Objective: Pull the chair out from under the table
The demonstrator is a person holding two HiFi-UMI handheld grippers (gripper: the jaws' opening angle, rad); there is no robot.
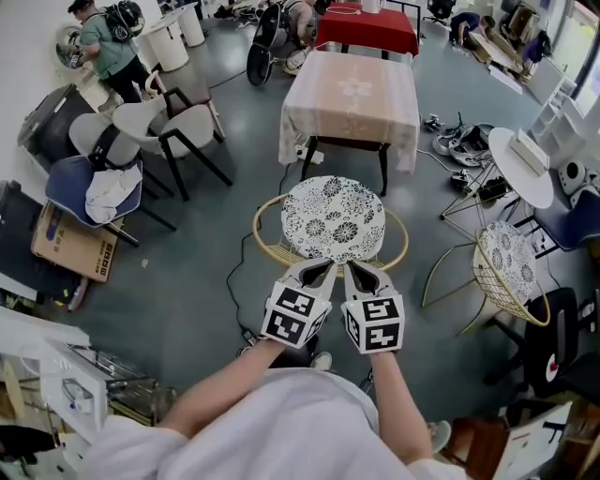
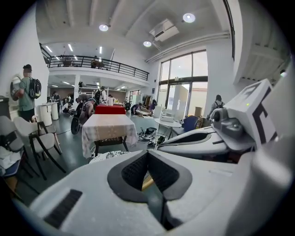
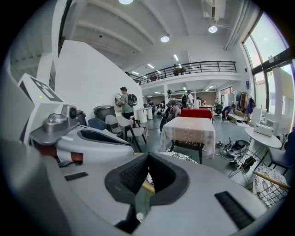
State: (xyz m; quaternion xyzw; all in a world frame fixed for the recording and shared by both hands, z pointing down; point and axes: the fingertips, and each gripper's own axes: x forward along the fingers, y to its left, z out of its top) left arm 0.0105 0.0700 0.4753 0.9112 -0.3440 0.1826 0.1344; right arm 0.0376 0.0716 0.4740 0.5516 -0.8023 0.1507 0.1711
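Head view: left gripper (image 1: 322,269) and right gripper (image 1: 355,270), fingers clamped on the thin gold rim (image 1: 270,249) of the round floral-cushioned wire chair (image 1: 333,217); frame likely light, stiff, slippery

Watching from my remote station, I count two grippers: the left gripper (image 1: 322,267) and the right gripper (image 1: 352,268). Six chairs show clearly. Two are wire chairs with round flowered cushions, the near wire chair (image 1: 331,217) and the side wire chair (image 1: 504,267). Two are pale, the first pale chair (image 1: 152,119) and the second pale chair (image 1: 89,131). Two are blue, the left blue chair (image 1: 66,178) and the right blue chair (image 1: 579,223). Three tables: one pale-clothed table (image 1: 352,103), one red-clothed table (image 1: 370,30), one round white table (image 1: 525,187). One cardboard box (image 1: 75,246). One standing person (image 1: 108,52) with one backpack (image 1: 124,17); more people at the back, too small to count.
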